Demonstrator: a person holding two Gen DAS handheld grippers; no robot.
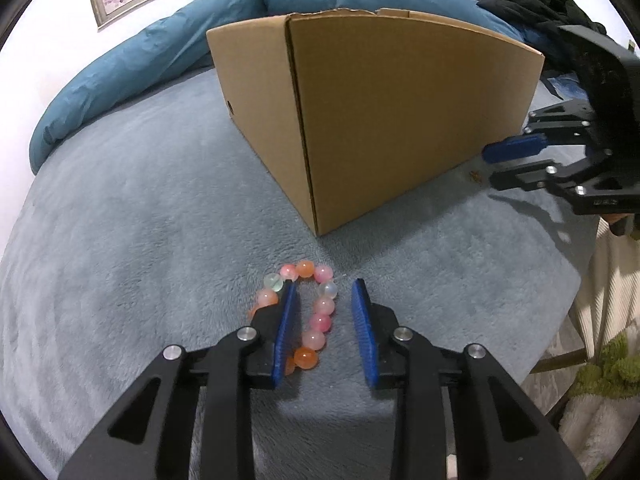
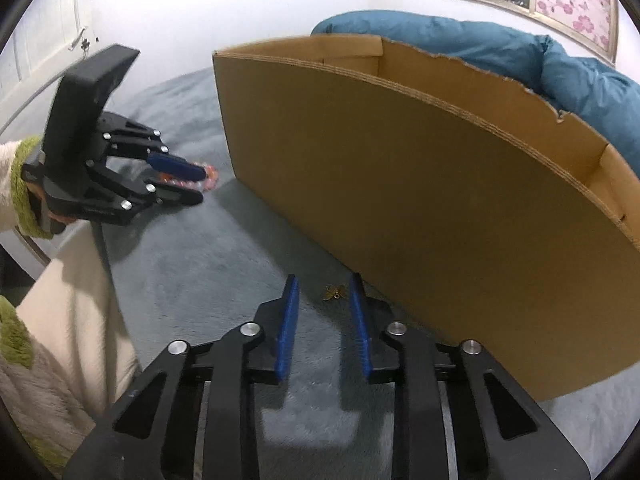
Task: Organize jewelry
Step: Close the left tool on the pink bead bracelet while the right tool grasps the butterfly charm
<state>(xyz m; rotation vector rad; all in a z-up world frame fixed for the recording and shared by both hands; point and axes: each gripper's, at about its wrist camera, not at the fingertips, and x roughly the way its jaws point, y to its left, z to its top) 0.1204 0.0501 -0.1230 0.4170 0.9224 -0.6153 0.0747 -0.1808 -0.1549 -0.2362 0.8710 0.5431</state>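
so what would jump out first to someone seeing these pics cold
The big open cardboard box on the grey-blue blanket dominates both views. Next comes the bright pink and orange bead bracelet in front of the box's corner, with the left gripper straddling one side of the loop. By the box's long wall, a tiny gold trinket lies between the right gripper's fingertips.

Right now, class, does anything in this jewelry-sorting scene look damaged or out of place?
The cardboard box has a ragged, torn top edge along its far wall, as if the flaps were ripped off. A small gold-coloured trinket lies loose on the grey blanket at the box's foot, and the bead bracelet also lies outside the box.
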